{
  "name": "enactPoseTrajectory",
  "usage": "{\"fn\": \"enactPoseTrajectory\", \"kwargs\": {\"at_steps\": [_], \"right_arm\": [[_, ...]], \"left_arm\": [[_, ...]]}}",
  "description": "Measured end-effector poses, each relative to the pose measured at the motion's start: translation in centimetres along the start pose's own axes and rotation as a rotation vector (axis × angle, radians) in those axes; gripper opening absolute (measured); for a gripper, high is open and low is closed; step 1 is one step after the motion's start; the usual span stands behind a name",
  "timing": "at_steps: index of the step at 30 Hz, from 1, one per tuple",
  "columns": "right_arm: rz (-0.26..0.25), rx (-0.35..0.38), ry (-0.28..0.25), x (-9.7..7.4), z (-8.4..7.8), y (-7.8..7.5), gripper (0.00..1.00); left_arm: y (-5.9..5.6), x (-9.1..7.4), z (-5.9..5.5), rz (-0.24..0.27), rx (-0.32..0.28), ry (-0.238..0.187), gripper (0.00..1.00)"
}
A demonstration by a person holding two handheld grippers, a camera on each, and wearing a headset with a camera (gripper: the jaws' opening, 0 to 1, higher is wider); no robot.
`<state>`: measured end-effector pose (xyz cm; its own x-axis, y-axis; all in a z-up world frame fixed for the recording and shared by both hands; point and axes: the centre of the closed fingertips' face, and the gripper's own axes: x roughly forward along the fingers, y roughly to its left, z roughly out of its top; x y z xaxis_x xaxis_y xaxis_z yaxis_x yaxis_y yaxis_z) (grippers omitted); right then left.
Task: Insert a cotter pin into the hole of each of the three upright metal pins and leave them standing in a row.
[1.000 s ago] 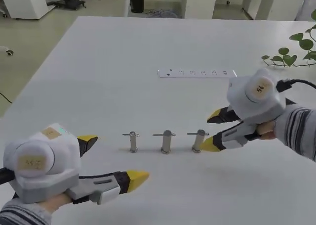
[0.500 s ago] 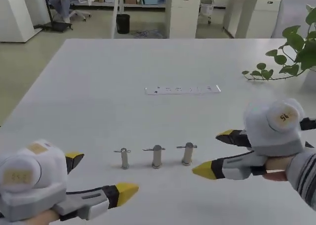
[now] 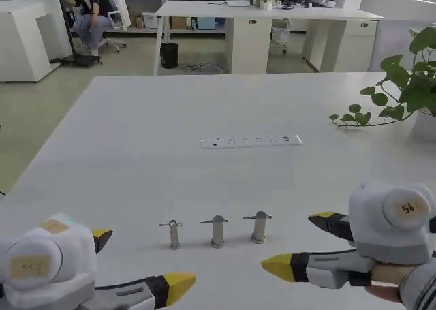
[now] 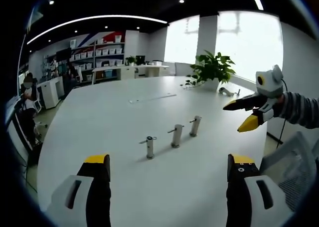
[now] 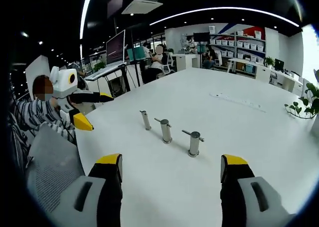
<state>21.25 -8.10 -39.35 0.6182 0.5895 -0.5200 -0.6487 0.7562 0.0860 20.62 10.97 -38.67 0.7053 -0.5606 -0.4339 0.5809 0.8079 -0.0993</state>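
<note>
Left claw: released, jaws wide apart, nothing between them; it is at 8 o'clock from the row
Right claw: also released and empty, at 4 o'clock from the row, near the last pin but apart from it
Metal pins: three, upright in a straight row on the white worktop, at 6 o'clock from the power strip
Cotter pins: one seems to cross the top of each pin; how deep each sits is too small to tell
Task state: it looks finished, I think
Risk: the pins are thin and stand free, so a claw passing low over the row may tip one and break the line; a loosely seated cotter pin could slip out if the worktop is bumped
Writing: a yellow sticker on the right claw carries two digits, maybe 56, not sure; no brand is readable on the power strip
</note>
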Motion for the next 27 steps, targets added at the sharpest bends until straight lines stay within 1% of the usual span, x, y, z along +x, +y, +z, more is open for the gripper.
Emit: {"fn": "enactPoseTrajectory", "kwargs": {"at_steps": [2, 7, 12, 17, 19, 22, 24, 27], "right_arm": [[-0.004, 0.0, -0.009, -0.1, -0.1, 0.2, 0.8], [-0.011, 0.006, 0.004, -0.1, -0.9, 0.4, 0.83], [-0.022, 0.035, -0.013, -0.3, -0.9, 0.4, 0.84], [-0.033, 0.076, -0.032, -0.4, -1.1, 0.6, 0.84], [-0.036, 0.076, -0.03, -0.3, -1.3, 0.8, 0.84], [-0.033, 0.066, -0.013, -0.1, -1.6, 0.9, 0.83], [-0.034, 0.064, -0.014, -0.1, -1.6, 0.9, 0.83], [-0.033, 0.072, -0.018, -0.1, -1.6, 1.0, 0.83]], "left_arm": [[0.0, -0.1, 0.0, 0.005, -0.003, -0.001, 0.99], [0.2, -0.3, 0.0, 0.017, -0.023, -0.015, 0.99], [0.4, -0.6, -0.2, 0.029, -0.021, -0.015, 0.99], [0.3, -1.1, -0.6, 0.037, -0.03, -0.015, 0.99], [0.3, -1.2, -0.7, 0.041, -0.034, -0.016, 0.99], [0.2, -1.4, -0.8, 0.042, -0.038, -0.017, 0.99], [0.3, -1.4, -0.9, 0.042, -0.035, -0.012, 0.99], [0.3, -1.5, -0.8, 0.044, -0.035, -0.016, 0.99]]}}
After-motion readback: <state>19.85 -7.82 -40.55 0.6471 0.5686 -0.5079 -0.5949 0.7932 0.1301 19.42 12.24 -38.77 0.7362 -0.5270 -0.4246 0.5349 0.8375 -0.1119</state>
